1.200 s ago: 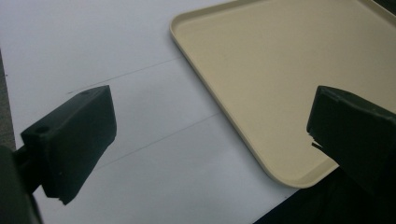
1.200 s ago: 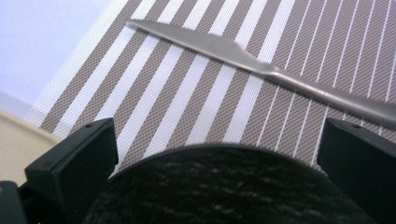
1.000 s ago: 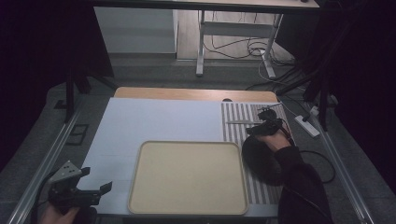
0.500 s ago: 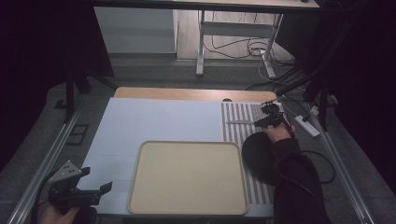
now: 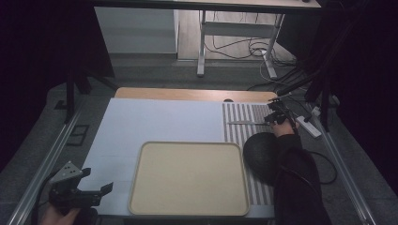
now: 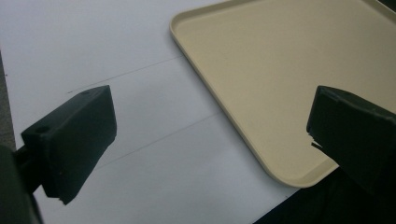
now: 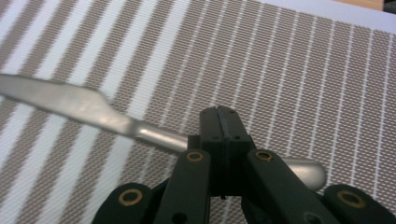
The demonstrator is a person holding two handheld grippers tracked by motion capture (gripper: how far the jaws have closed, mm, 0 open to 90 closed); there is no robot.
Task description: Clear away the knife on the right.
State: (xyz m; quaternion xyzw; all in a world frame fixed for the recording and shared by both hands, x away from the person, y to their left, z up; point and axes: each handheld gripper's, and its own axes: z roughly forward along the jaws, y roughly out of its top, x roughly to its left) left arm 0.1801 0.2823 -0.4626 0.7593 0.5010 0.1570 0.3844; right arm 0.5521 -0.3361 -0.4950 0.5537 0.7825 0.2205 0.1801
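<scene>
Our right gripper [image 7: 219, 140] has just been closing and is now clamped on the handle of the butter knife [image 7: 79, 105] lying on the striped placemat [image 7: 299, 70]; we judge it ready to lift. Our left gripper [image 6: 210, 140] waits, jaws apart, beside the beige tray [image 6: 280, 70].

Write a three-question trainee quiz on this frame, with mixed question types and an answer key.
1. True or false: the right gripper has its jaws closed on the handle of the knife.
2. What does the knife lie on? A) the beige tray B) the striped placemat C) the bare white table
3. How do the jaws of the left gripper stand, and is anything between them?

Key
1. True; the jaws meet over the handle, with the blade running out to the side.
2. B.
3. Wide apart, with nothing held; they hover over the white table by the tray's corner.
</scene>
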